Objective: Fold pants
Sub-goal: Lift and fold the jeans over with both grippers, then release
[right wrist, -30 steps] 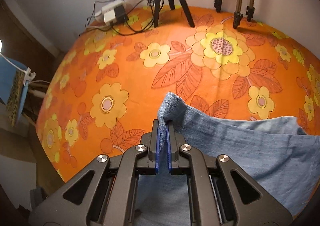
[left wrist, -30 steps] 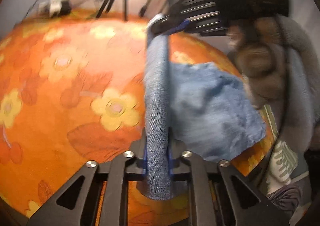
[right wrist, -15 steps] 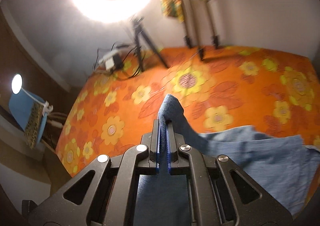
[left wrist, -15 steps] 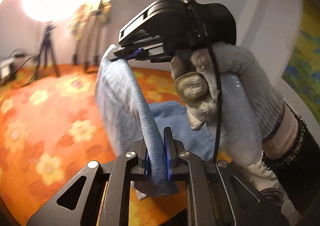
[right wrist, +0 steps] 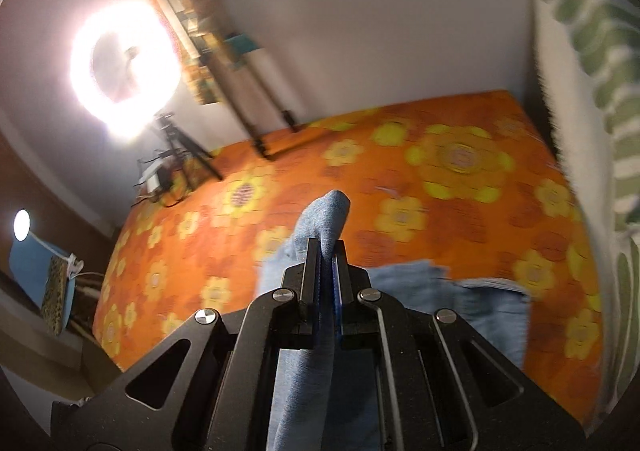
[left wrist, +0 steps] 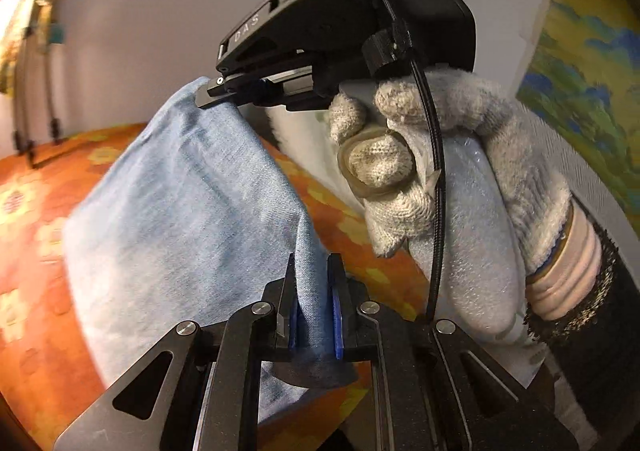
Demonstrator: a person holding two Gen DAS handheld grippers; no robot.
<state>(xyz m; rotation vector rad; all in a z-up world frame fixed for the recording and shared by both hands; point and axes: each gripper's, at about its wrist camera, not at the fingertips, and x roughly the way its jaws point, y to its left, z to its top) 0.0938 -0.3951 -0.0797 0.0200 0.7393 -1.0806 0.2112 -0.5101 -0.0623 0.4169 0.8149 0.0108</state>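
The light blue denim pants (left wrist: 180, 219) hang stretched in the air between my two grippers, above the orange flowered bed cover (left wrist: 36, 211). My left gripper (left wrist: 314, 315) is shut on one edge of the pants. My right gripper (left wrist: 236, 91), held by a gloved hand (left wrist: 436, 171), is shut on the upper edge farther away. In the right wrist view the right gripper (right wrist: 327, 283) pinches a fold of the pants (right wrist: 326, 217), and more of the fabric (right wrist: 488, 311) trails down toward the bed cover (right wrist: 440, 179).
A bright ring light (right wrist: 124, 69) on a tripod (right wrist: 180, 147) stands at the far side of the bed, with more stand legs (right wrist: 256, 123) beside it. A white wall lies behind. A green-patterned white cloth (right wrist: 588, 51) hangs at the right. A blue lamp (right wrist: 32, 251) stands at the left.
Both grippers have lifted the pants well up off the bed and tilted upward. The fabric now hangs spread between them, and the right gripper stands higher and closer to the left one.
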